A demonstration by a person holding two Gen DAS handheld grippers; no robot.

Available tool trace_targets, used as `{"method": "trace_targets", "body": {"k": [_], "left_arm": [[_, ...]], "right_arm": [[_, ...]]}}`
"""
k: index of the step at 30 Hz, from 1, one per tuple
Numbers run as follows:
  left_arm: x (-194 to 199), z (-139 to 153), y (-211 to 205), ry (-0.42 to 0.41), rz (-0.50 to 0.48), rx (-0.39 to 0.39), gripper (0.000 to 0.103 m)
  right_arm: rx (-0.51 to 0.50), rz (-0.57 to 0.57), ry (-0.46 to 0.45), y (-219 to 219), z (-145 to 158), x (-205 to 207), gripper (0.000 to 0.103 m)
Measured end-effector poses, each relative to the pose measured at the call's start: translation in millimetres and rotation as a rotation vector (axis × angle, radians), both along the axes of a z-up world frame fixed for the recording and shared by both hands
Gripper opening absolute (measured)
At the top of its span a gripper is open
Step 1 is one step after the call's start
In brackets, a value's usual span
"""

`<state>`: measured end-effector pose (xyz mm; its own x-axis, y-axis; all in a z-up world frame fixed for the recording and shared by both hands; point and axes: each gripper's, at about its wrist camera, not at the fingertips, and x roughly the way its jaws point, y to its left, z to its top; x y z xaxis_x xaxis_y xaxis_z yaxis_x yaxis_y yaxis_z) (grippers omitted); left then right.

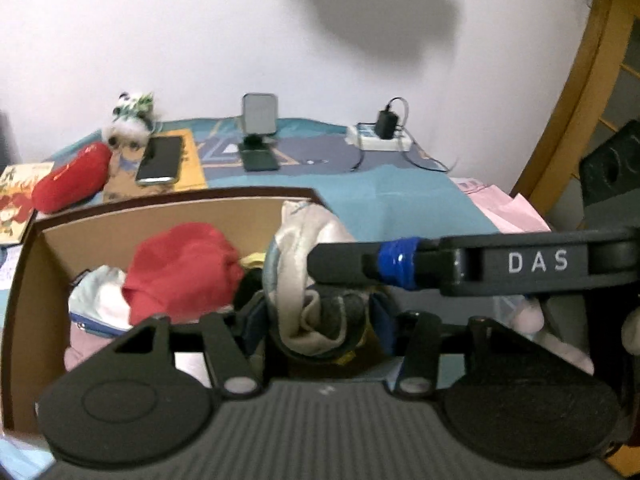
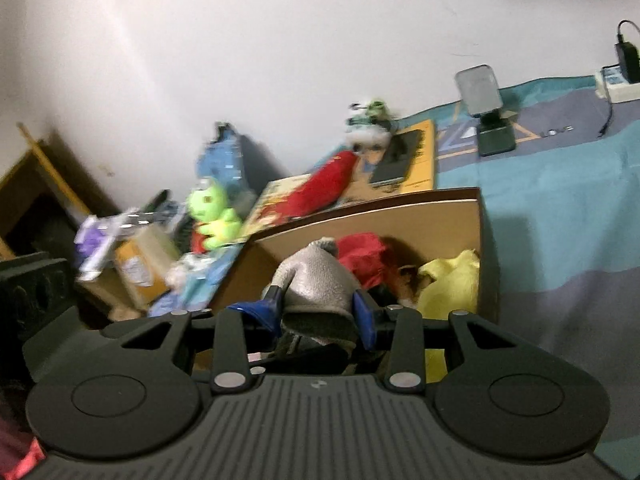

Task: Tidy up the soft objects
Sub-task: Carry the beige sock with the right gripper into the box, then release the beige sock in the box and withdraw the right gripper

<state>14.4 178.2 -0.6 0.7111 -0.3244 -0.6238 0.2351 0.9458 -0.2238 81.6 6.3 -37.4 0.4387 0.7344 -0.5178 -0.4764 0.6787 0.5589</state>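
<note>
A grey and beige sock bundle [image 1: 296, 248] hangs over the open cardboard box [image 1: 168, 200]. My left gripper [image 1: 320, 316] is shut on its lower part, with the cloth filling the gap between the pads. From the right, a blue-taped finger [image 1: 348, 264] of my right gripper lies across the top of the bundle. In the right wrist view my right gripper [image 2: 318, 312] is shut on the grey sock [image 2: 316, 276] above the box [image 2: 360, 216]. Inside the box lie a red cloth [image 1: 180, 264], a white and blue cloth [image 1: 96, 300] and a yellow cloth [image 2: 452, 284].
On the blue bedspread [image 1: 380, 192] behind the box lie a red plush [image 1: 72, 180], a small panda toy [image 1: 130, 120], a phone [image 1: 160, 160], a phone stand [image 1: 259, 120] and a power strip [image 1: 380, 136]. A green frog plush [image 2: 212, 216] sits in clutter to the left. A wooden frame [image 1: 580, 100] stands at the right.
</note>
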Motion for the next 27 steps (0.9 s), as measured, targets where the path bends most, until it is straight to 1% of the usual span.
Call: {"method": "trace_targets", "body": {"k": [2,4,7,9,14,18,22,27], "left_arm": [[12,-11,8,0.031,0.021,0.011,0.053],[24,-23,16,0.075,0.024,0.013,0.054],[28,-38,20,0.137,0.020,0.009,0.057],[29,-42,23,0.157,0.018,0.013,0.058],[24,-29,27,0.123,0.054,0.078,0.059],[19,-17,28,0.091,0.116,0.140,0.059],[15,-9,26,0.077,0.194,0.208,0.060],[5,0,22,0.072,0.275,0.258,0.062]], "right_arm": [[-0.038,-0.041,-0.011,6,-6,2,0.023],[-0.066,-0.092,0.001,9,-12,4,0.023],[-0.089,-0.133,0.016,8,-14,1,0.023],[-0.097,-0.147,0.006,8,-11,-4,0.023],[-0.158,-0.186,-0.043,10,-1,-15,0.023],[-0.196,-0.197,-0.075,14,5,-24,0.023],[-0.226,-0.196,-0.121,17,12,-35,0.024],[-0.230,-0.171,-0.130,17,13,-38,0.024]]}}
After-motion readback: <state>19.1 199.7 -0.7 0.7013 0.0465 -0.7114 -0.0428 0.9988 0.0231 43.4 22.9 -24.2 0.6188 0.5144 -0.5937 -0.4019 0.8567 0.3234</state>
